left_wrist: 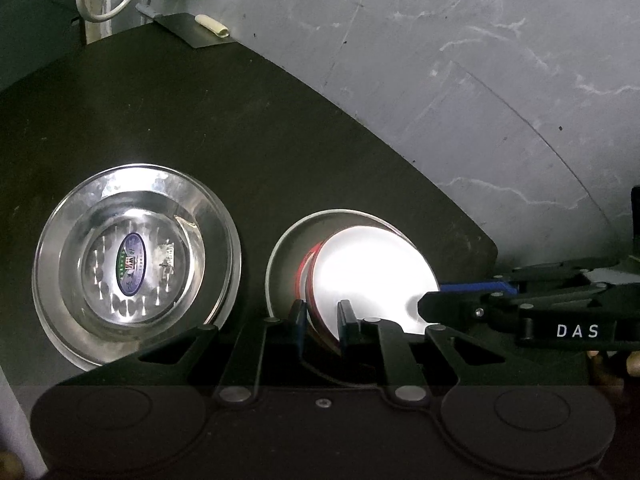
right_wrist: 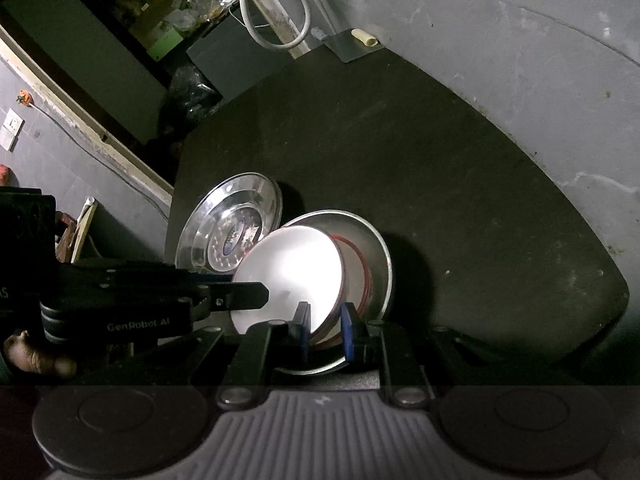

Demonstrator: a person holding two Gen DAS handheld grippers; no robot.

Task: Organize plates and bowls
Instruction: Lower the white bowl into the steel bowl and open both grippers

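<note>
On the dark table, both grippers are pinching the white red-rimmed bowl by its rim, left gripper and right gripper nearly closed; it is sitting tilted inside a steel plate; probably hard, slippery, breakable.

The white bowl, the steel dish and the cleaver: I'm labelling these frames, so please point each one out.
White bowl (left_wrist: 372,272): left wrist view, bright inner surface.
Steel dish (left_wrist: 136,264): left wrist view, sticker on its base.
Cleaver (right_wrist: 347,47): right wrist view, flat of the blade.

a white hose loops above the dark table, beside a grey wall.
</note>
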